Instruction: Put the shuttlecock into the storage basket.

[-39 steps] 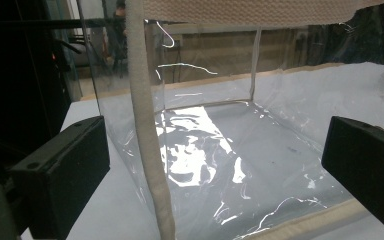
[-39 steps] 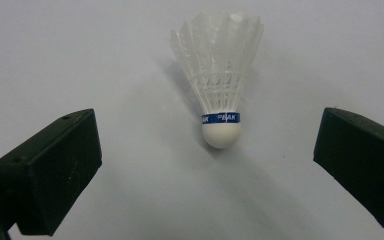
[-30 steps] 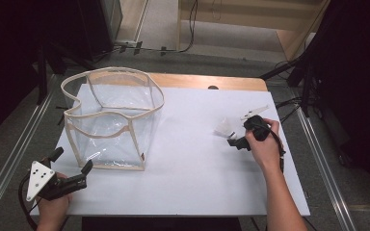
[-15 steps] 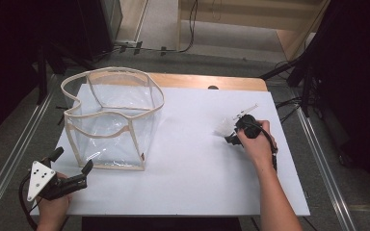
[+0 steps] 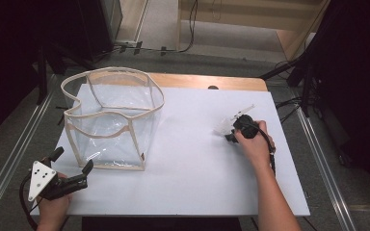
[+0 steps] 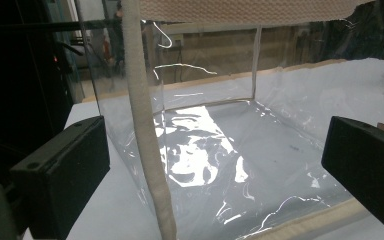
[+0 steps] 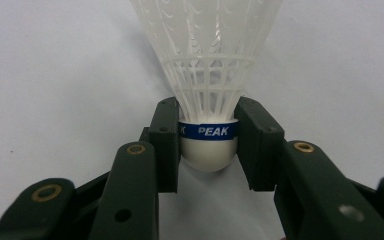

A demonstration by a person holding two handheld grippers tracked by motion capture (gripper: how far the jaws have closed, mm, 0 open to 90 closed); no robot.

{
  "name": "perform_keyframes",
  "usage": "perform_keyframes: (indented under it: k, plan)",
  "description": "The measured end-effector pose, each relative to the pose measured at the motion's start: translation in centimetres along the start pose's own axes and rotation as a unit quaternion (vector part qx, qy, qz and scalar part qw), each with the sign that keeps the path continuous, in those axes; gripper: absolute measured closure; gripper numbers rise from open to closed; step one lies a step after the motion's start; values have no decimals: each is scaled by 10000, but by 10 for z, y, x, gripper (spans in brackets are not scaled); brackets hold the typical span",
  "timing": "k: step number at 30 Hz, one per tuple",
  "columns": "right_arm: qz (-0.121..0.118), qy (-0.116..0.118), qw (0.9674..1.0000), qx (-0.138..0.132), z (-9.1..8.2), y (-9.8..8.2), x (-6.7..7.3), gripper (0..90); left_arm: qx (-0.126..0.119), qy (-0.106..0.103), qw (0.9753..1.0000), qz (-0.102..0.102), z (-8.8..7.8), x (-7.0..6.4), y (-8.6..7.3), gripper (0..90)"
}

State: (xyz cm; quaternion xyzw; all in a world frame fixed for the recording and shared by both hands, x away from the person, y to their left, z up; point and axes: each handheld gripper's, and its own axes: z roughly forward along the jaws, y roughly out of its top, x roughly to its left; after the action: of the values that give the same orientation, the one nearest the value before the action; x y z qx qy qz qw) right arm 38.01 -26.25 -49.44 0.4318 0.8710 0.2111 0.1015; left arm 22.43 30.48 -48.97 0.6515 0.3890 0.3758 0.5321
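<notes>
A white plastic shuttlecock (image 7: 207,60) with a blue band on its cork lies on the white table (image 5: 197,183) at the right (image 5: 223,126). My right gripper (image 7: 207,131) has just been closing on it, and both pads now press the cork from either side. From above, the right gripper (image 5: 232,133) points left under the hand. A clear bag with cream trim (image 5: 111,115) stands open-topped at the left. My left gripper (image 5: 73,160) rests open at the table's front left corner. It faces the bag's near corner (image 6: 147,150) with nothing between its jaws.
The table's wooden back edge (image 5: 207,82) shows behind the white sheet. Metal rails (image 5: 327,159) run along both sides. Black stands and cables (image 5: 294,77) lie on the floor behind and to the right.
The right hand has edged left onto the shuttlecock and its jaws have closed around the cork. The left hand and the bag have not moved.
</notes>
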Motion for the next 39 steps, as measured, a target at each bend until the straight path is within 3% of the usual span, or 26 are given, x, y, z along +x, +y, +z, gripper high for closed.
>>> perform_keyframes:
  k: [8,23,39]
  plan:
    - [134,231,9996,-109,-1,-2,-5,628,2,-4,10000,-12,0,0,0,0]
    - [414,451,9975,-358,-8,3,-5,628,10,-29,10000,22,0,-2,0,0]
    - [380,661,9933,-868,-21,18,4,628,13,-39,10000,40,0,-3,0,0]
